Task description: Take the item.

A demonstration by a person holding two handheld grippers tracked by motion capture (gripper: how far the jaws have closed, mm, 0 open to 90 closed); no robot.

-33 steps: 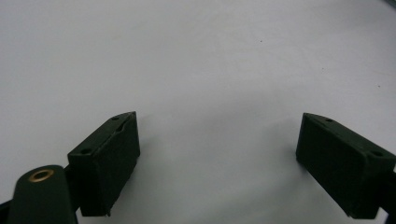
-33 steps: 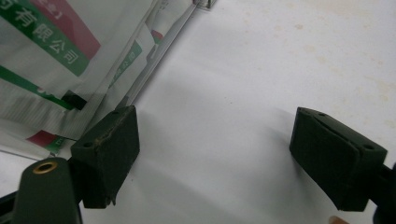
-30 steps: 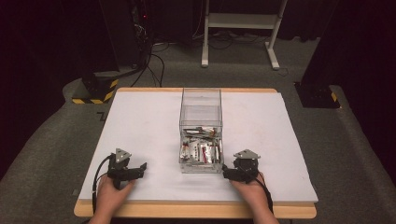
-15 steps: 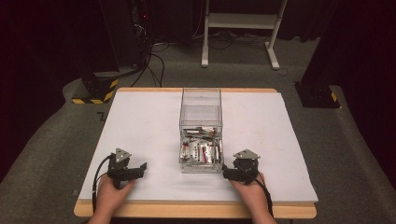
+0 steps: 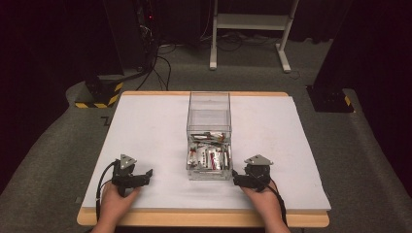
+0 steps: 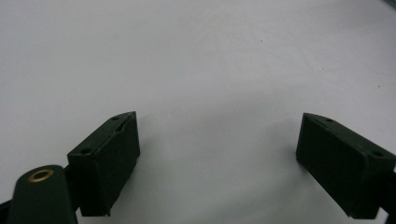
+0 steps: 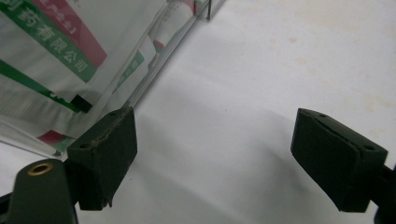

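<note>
Nothing is shifting since a second ago: you are resting both spread, empty tools on the tabletop (image 5: pixel 145 131), left tool (image 5: pixel 148 173) at 8 o'clock and right tool (image 5: pixel 234 177) at 4 o'clock of the clear box (image 5: pixel 209 109) of packets (image 5: pixel 209 158).

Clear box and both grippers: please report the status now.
Left gripper open, empty, resting on white table. Right gripper open, empty, beside clear box. Packets lie inside box. Nothing between.

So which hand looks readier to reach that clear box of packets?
Probably the right. The right gripper sits open right beside the clear box, packets close by its jaw. The left gripper, also open, rests farther off on bare table.
</note>
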